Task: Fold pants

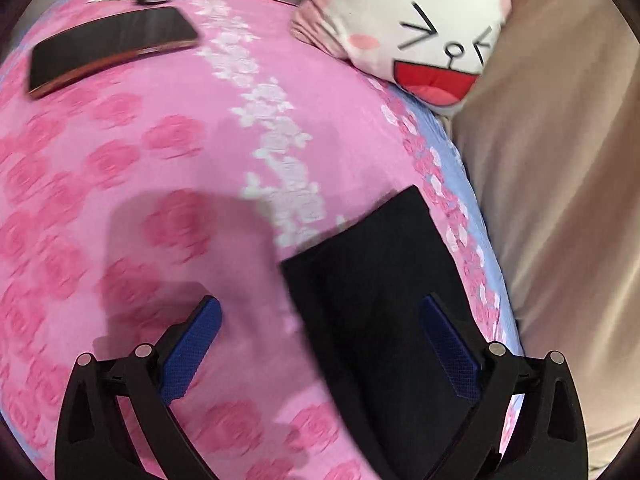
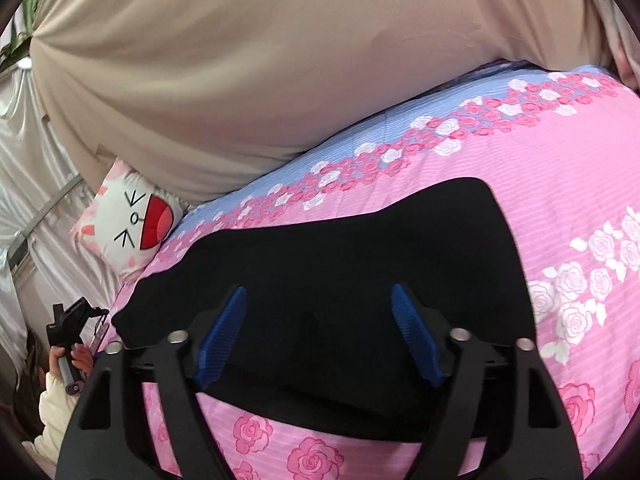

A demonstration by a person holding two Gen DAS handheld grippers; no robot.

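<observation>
The black pants [image 2: 328,264] lay folded on the pink rose-print bedspread [image 2: 560,184], filling the middle of the right wrist view. The right gripper [image 2: 320,332] stood over their near part at the lower centre of the frame, its blue pads [image 2: 222,340] spread wide, with dark cloth showing between them but not pinched; whether the tips touched the fabric could not be told.

In the blurred left wrist view, the left gripper [image 1: 320,344] was also wide open with nothing held. The pants [image 1: 384,288] ran from mid-frame down to the lower right, passing under the right-hand pad [image 1: 448,348], while the left-hand one stood over bare bedspread [image 1: 160,184].

A cartoon-face pillow [image 1: 420,32] sat at the upper right of that view, a dark phone [image 1: 112,50] at the upper left. At the lower left of the right wrist view, a hand [image 2: 76,360] in a cream sleeve held the other gripper's handle.
</observation>
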